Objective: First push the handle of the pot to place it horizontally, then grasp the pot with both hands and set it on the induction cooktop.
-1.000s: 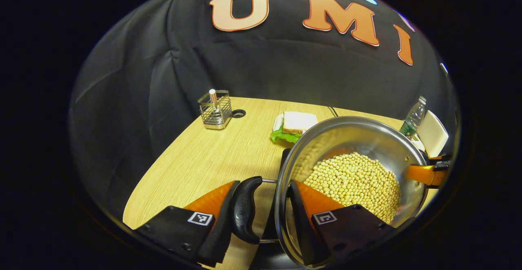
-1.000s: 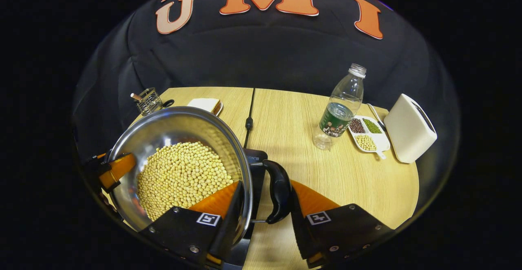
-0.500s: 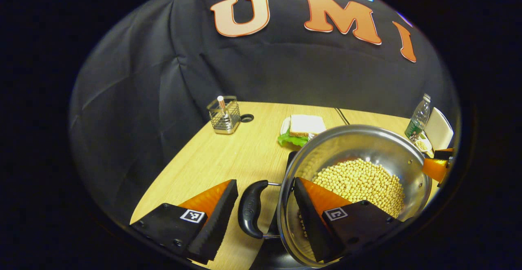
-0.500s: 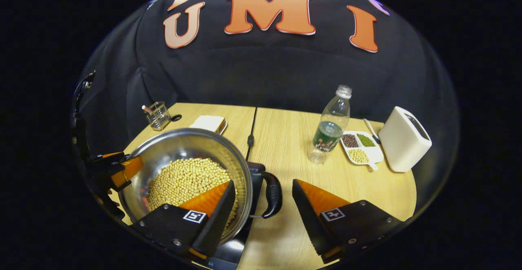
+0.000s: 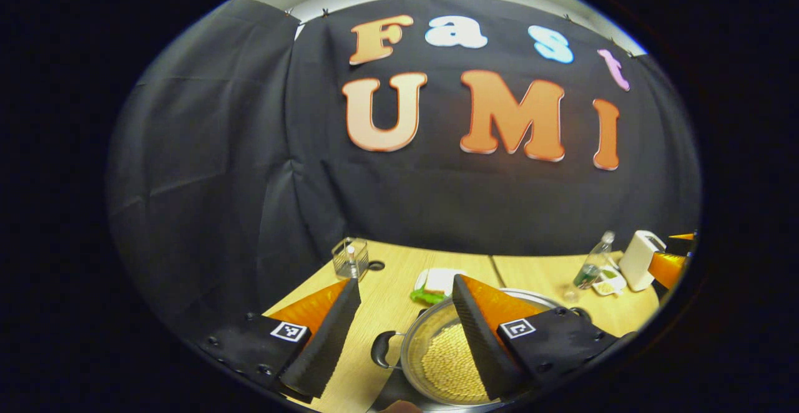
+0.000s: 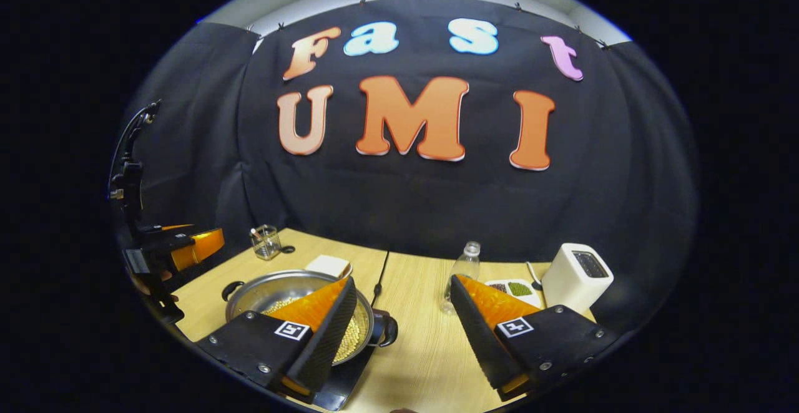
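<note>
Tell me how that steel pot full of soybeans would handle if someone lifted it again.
The shiny steel pot would probably feel heavy, since pale soybeans cover its bottom. The load is loose, so tilting would likely shift or spill it. Its two black loop handles sit on opposite sides, so a level two-sided lift seems safest; the polished wall looks slippery.

Black cloth wall [image 6: 406, 201], light wooden table [image 6: 424, 350], dim light

Bare table [image 6: 431, 350] between pot [image 6: 299, 288] and bottle [image 6: 460, 276]
</note>
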